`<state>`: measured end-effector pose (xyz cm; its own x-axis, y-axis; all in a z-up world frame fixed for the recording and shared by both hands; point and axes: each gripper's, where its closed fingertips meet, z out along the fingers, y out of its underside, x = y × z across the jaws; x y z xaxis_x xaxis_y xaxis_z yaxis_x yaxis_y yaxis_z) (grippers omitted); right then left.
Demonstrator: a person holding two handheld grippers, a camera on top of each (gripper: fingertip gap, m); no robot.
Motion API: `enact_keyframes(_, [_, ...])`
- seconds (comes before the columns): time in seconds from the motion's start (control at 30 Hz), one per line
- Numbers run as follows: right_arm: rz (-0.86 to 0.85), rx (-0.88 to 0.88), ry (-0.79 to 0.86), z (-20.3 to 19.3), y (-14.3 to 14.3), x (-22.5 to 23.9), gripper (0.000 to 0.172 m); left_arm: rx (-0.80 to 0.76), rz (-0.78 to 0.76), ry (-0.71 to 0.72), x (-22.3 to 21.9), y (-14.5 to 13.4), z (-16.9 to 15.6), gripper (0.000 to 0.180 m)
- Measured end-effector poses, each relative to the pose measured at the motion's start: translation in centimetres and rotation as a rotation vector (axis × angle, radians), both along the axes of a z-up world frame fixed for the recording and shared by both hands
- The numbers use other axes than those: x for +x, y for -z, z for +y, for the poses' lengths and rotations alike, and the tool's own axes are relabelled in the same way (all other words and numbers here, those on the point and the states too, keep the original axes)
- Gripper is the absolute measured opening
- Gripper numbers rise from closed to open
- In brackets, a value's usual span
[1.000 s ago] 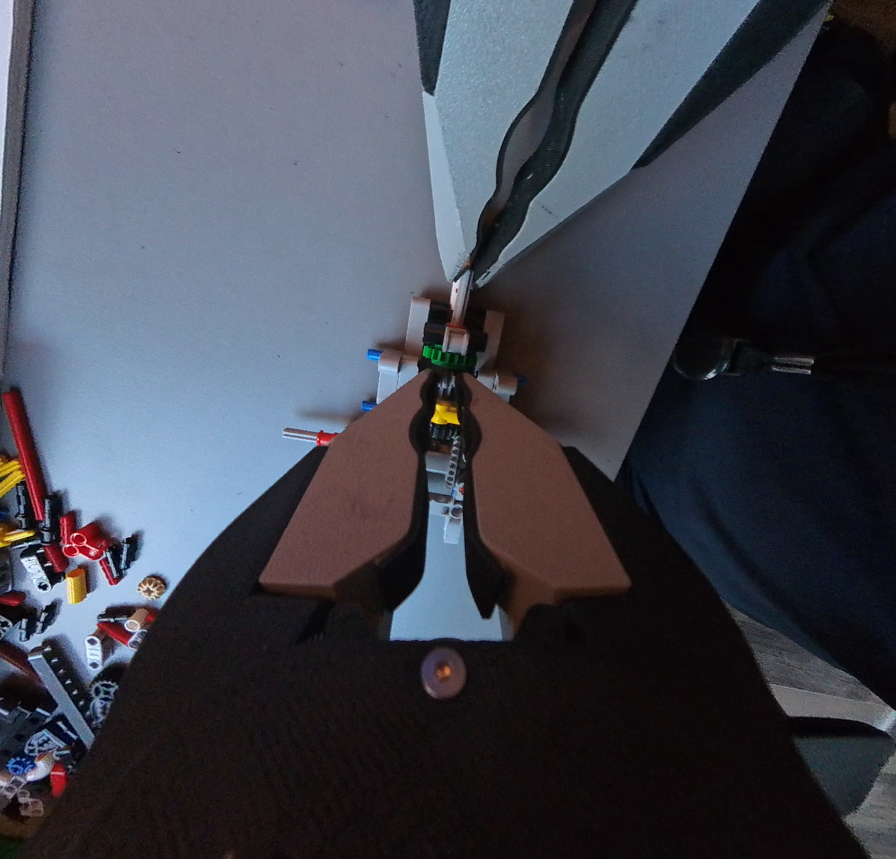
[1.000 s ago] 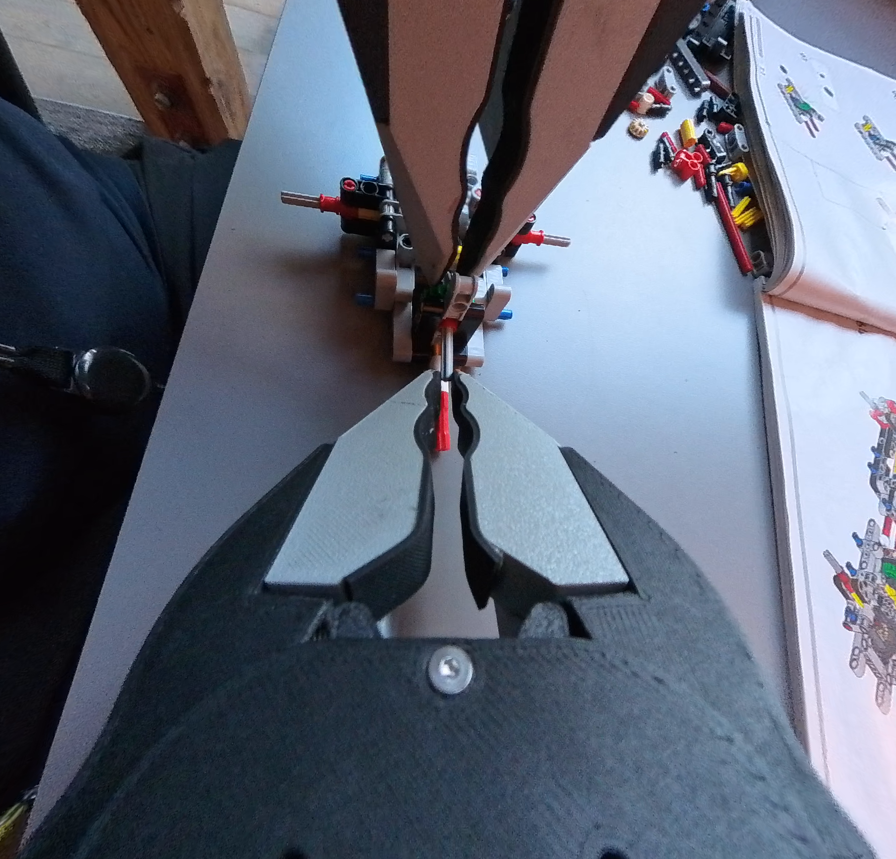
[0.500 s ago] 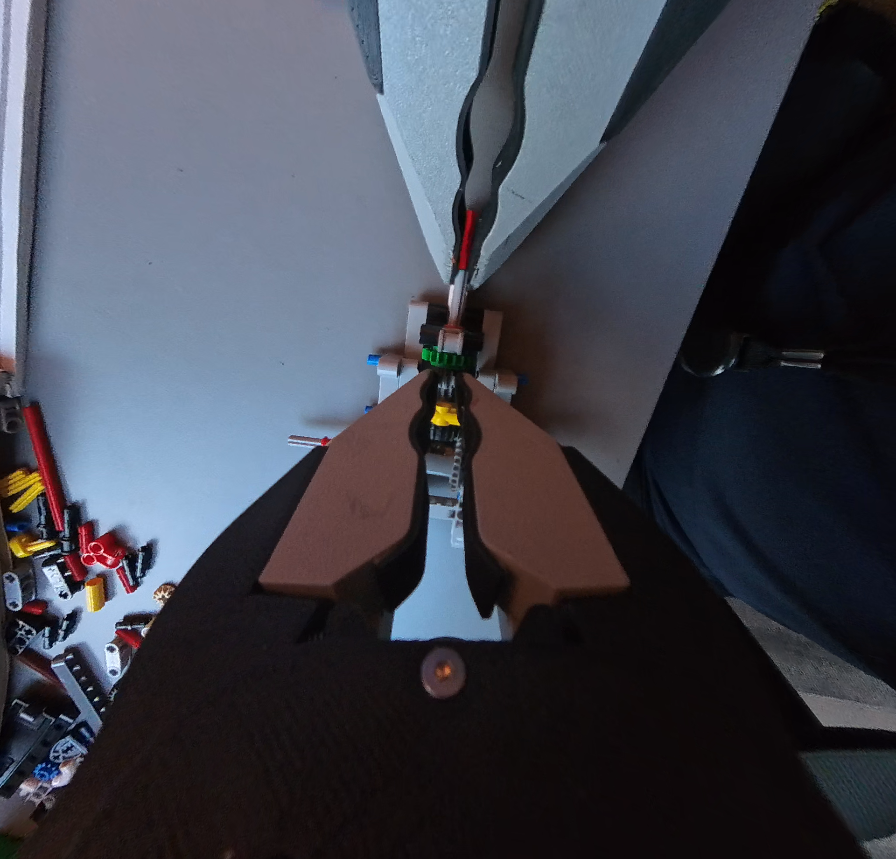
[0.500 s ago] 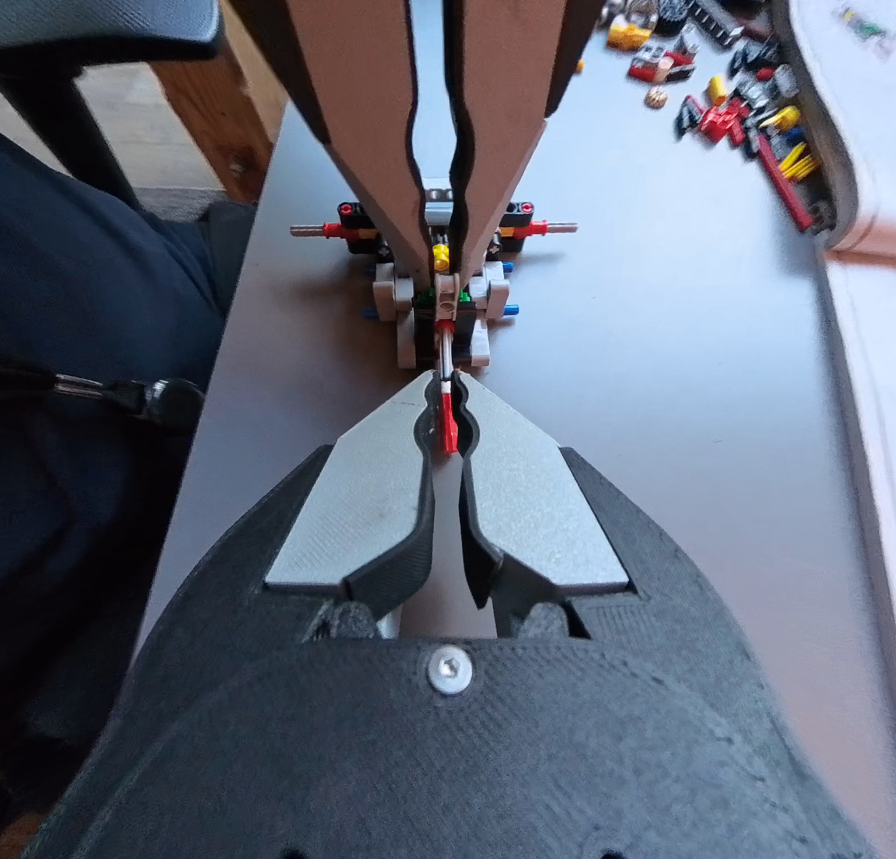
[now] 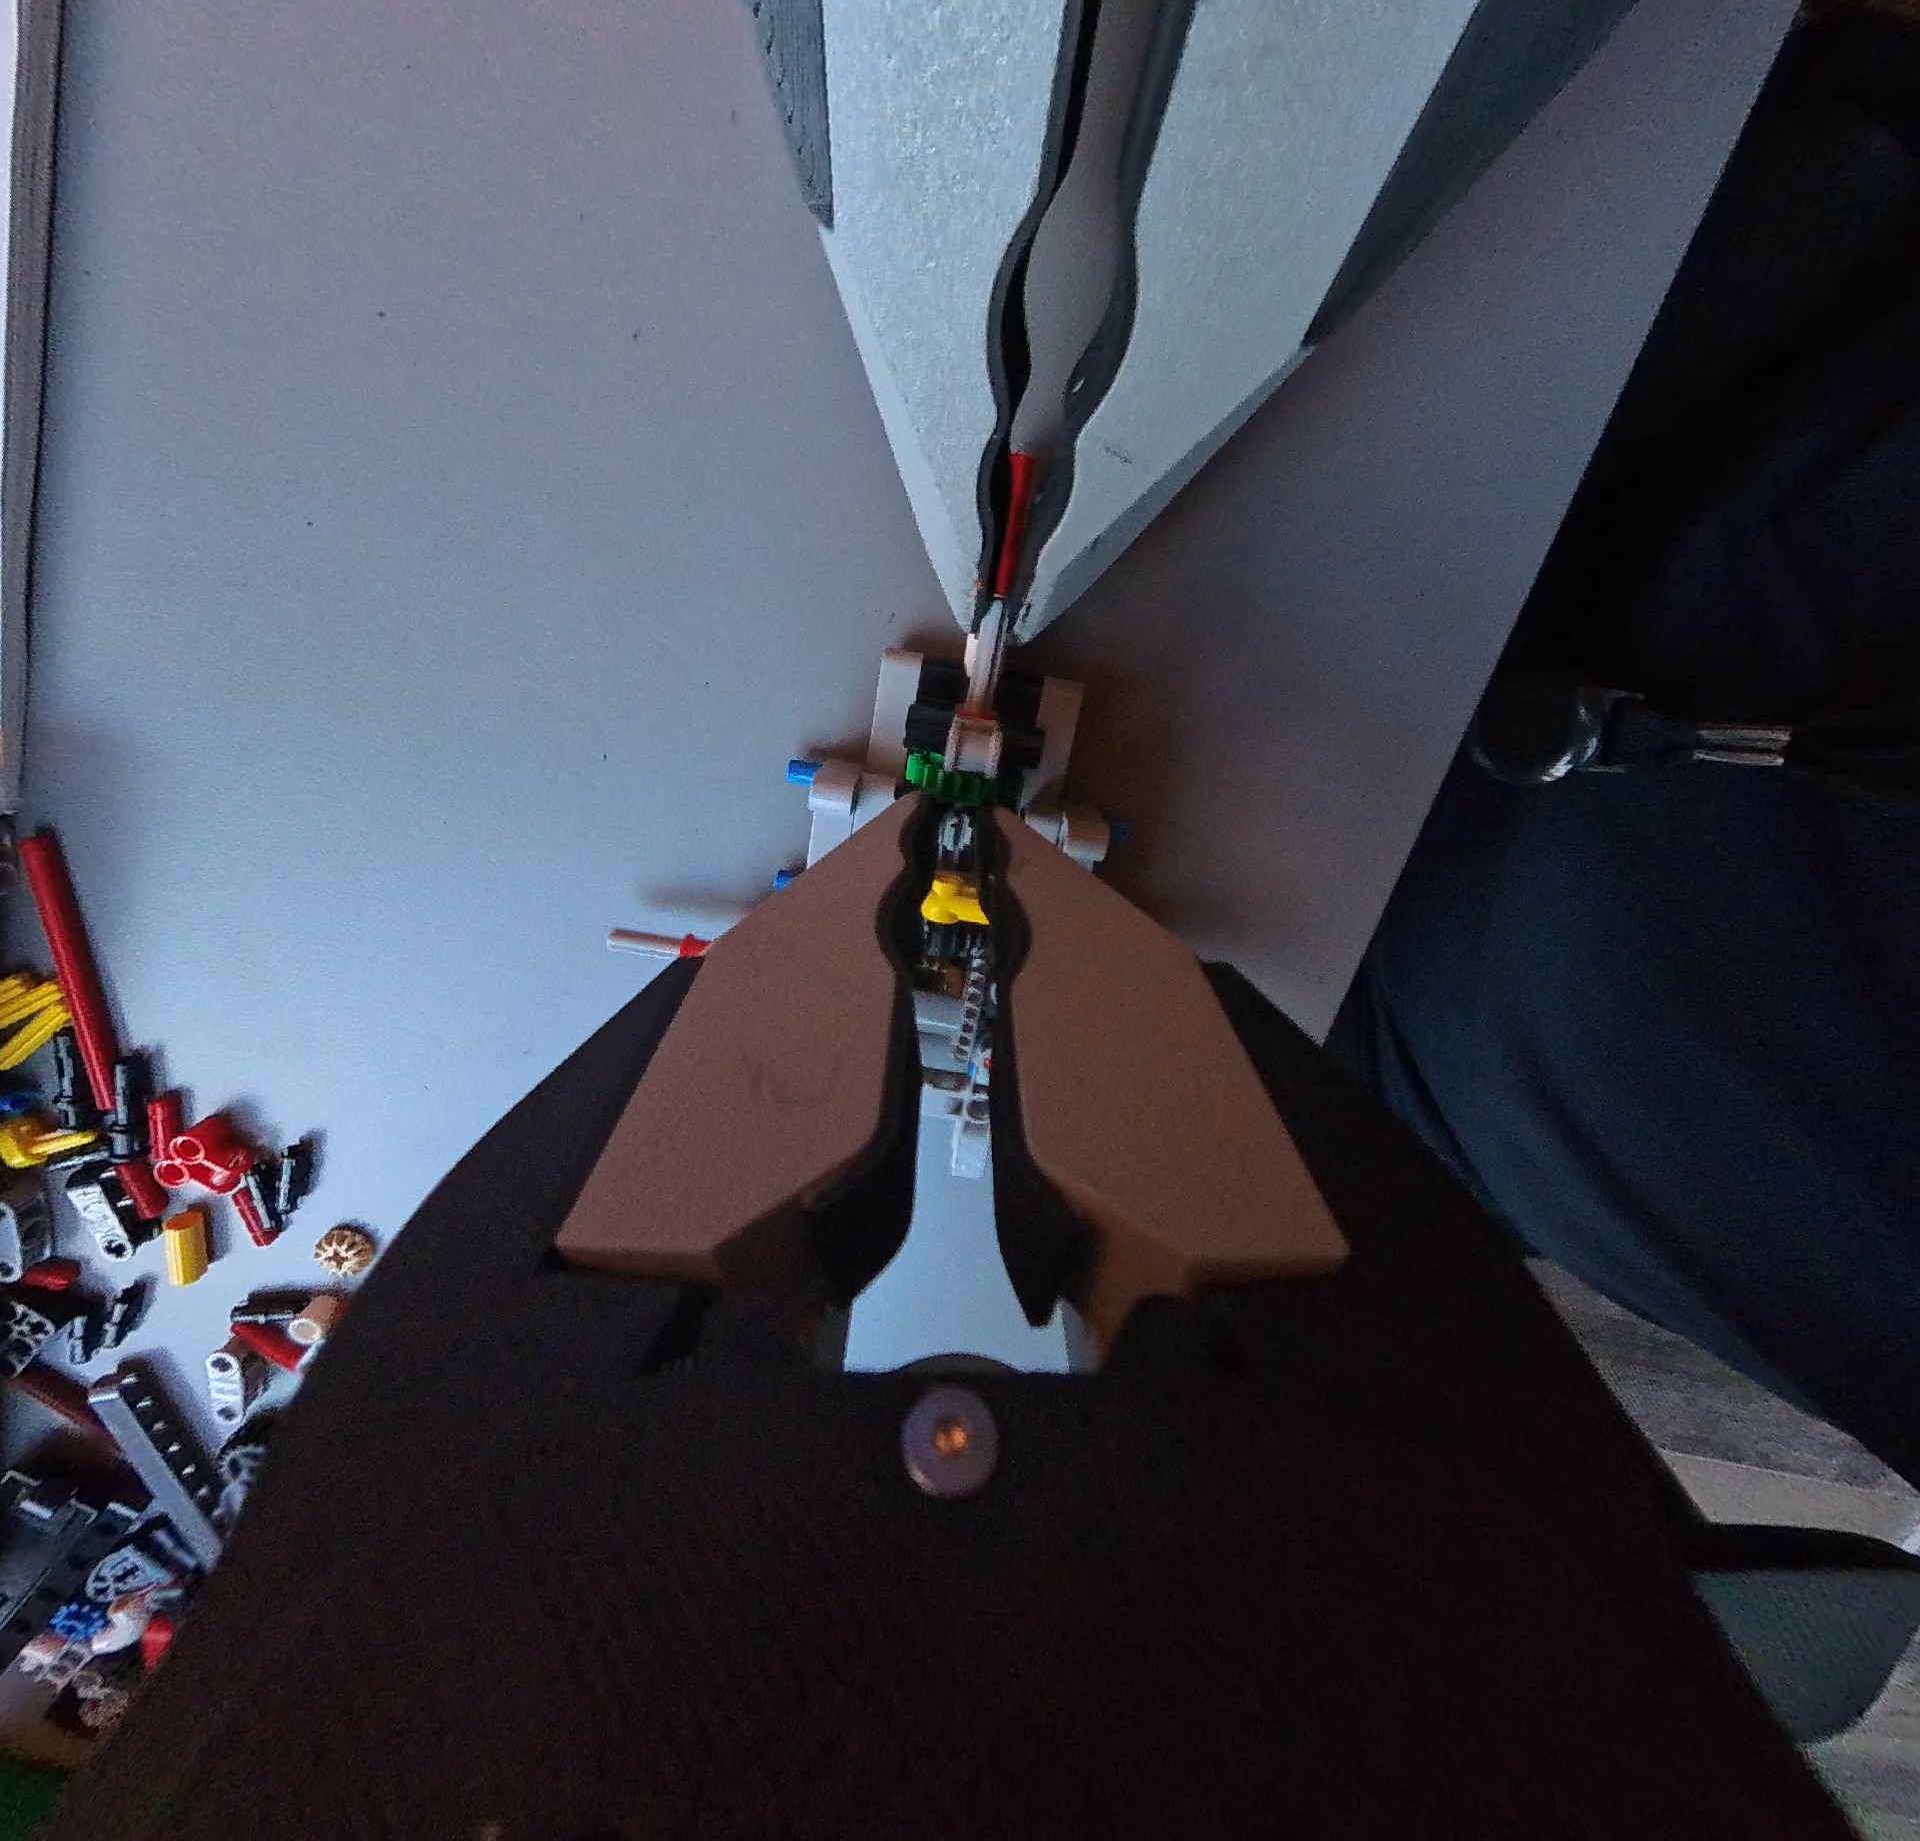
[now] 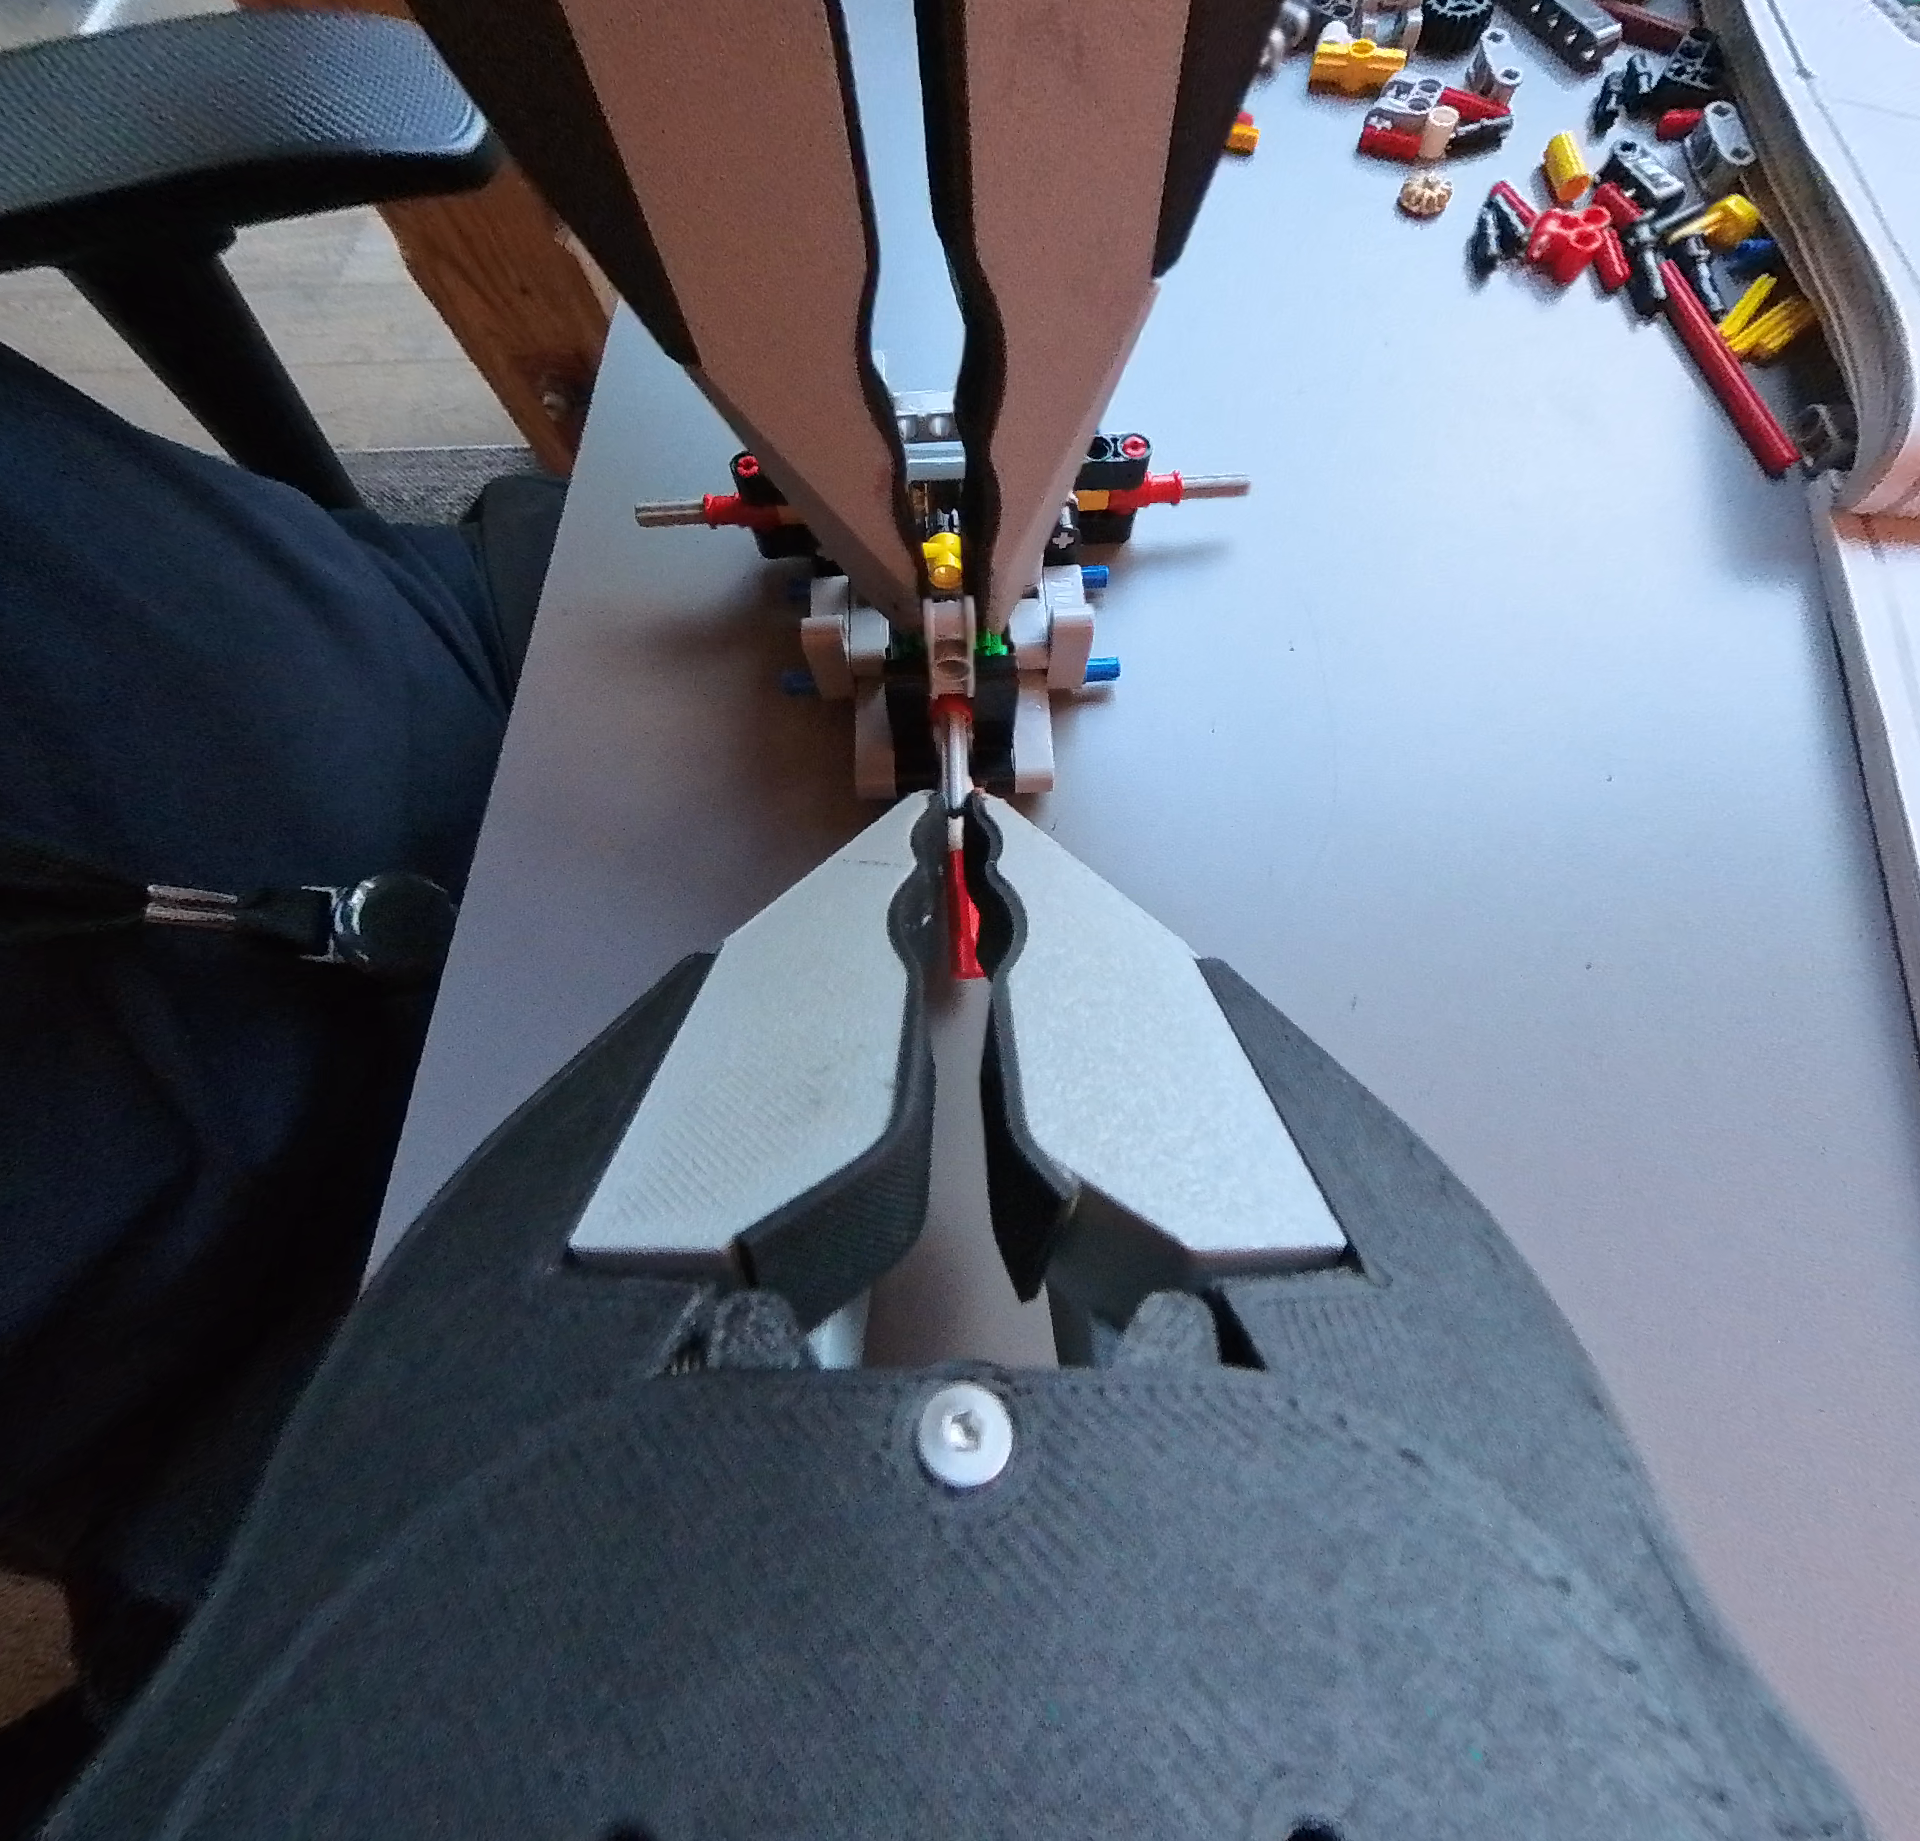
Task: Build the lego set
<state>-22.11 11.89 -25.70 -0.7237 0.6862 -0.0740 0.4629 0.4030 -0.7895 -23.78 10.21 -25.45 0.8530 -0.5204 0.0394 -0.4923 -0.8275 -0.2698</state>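
R gripper [image 6: 957, 804] tilted upright vs earlier; axle [image 6: 962, 918] tip hidden inside assembly [image 6: 951, 690].

Grey table [image 6: 1455, 856]; red-and-grey axle [image 6: 961, 908]; green gear [image 5: 951, 781]; yellow connector [image 5: 954, 901].

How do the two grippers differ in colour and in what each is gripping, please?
The left gripper has brown jaws; the right gripper has grey jaws. The left clamps the brick model itself; the right pinches a thin red-and-grey axle entering it. Both are shut, facing each other over the table.

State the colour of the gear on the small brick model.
Green gear, clearest in the left wrist view.
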Motion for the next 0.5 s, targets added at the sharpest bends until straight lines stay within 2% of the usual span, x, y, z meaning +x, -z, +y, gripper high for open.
enact_keyframes(0.3, [0.02, 0.03, 0.002, -0.5, -0.2, 0.1, 0.0, -0.025, 0.028, 0.005, -0.2, 0.0, 0.0, 0.0])
enact_keyframes(0.4, [0.009, 0.032, -0.057, -2.0, 0.3, 0.5, 0.0, 0.059, 0.04, -0.013, -0.6, -0.2, 1.1, 0.0])
enact_keyframes(0.43, [0.007, 0.025, -0.096, -3.3, 0.3, 0.8, 0.0, 0.124, -0.018, -0.003, 0.4, -0.6, 2.1, 0.0])
enact_keyframes(0.47, [0.015, 0.041, -0.085, -4.2, 0.4, 0.6, 0.0, 0.125, -0.14, 0.028, 2.5, -1.2, 2.4, 0.0])
enact_keyframes(0.5, [0.019, 0.076, -0.095, -4.3, 0.7, 0.6, 0.0, 0.054, -0.091, 0.015, 2.0, -0.3, 2.1, 0.0])
